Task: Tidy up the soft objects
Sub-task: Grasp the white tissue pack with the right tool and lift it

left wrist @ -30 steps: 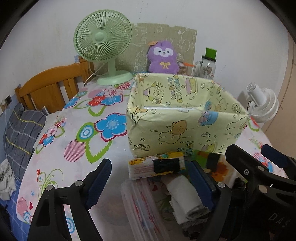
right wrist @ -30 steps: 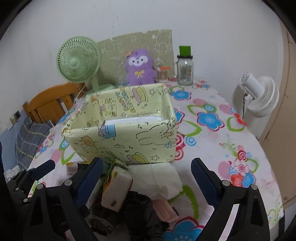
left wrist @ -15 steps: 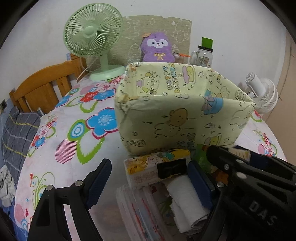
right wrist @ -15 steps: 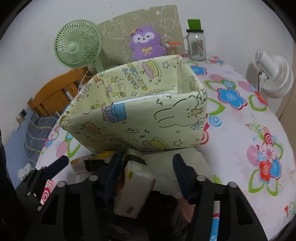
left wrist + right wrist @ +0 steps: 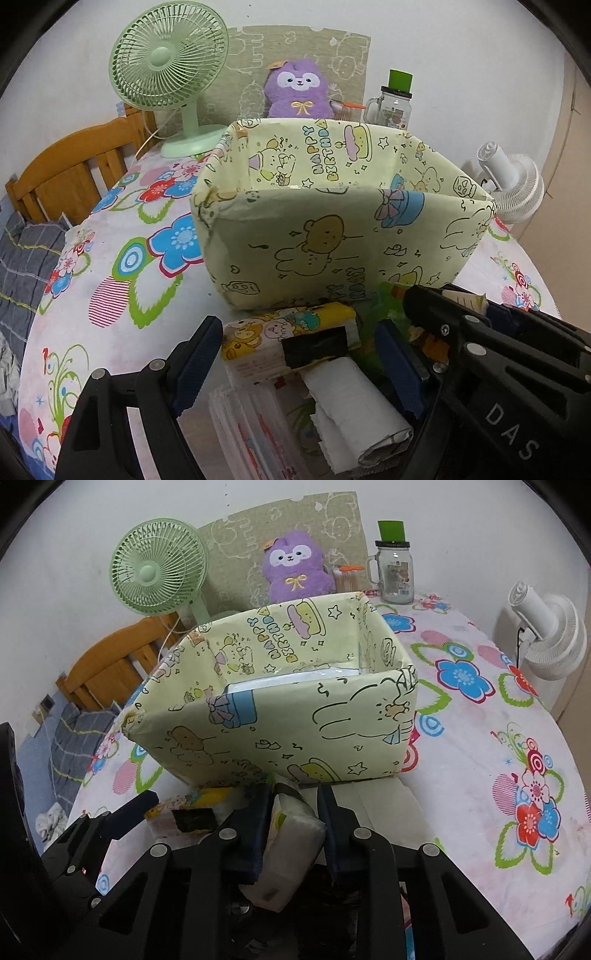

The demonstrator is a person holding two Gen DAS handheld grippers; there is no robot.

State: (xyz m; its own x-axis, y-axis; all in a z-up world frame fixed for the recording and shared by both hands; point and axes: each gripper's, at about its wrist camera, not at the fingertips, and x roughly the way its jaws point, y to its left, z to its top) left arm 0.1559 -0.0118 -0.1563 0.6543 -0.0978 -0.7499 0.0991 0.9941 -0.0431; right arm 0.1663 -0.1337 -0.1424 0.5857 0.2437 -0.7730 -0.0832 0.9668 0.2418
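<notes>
A yellow cartoon-print box (image 5: pixel 332 236) stands open on the flowered table, also in the right wrist view (image 5: pixel 280 716), with something white inside. In front of it lies a pile of soft things. My right gripper (image 5: pixel 293 805) is shut on a white tissue pack (image 5: pixel 291 842) just before the box. My left gripper (image 5: pixel 295 350) is open over a cartoon-print tissue pack (image 5: pixel 291 332) and a rolled white cloth (image 5: pixel 354 402), touching neither. The right gripper's black body (image 5: pixel 498 354) shows at the right of the left wrist view.
A green fan (image 5: pixel 170 70), a purple plush (image 5: pixel 299 92) and a glass jar (image 5: pixel 397 103) stand behind the box. A white fan (image 5: pixel 546 635) is at the right edge. A wooden chair (image 5: pixel 70 173) with grey cloth is on the left. A clear plastic pack (image 5: pixel 251 424) lies under the pile.
My right gripper has closed from wide open onto the white tissue pack. Both grippers have moved in closer to the box and the pile.
</notes>
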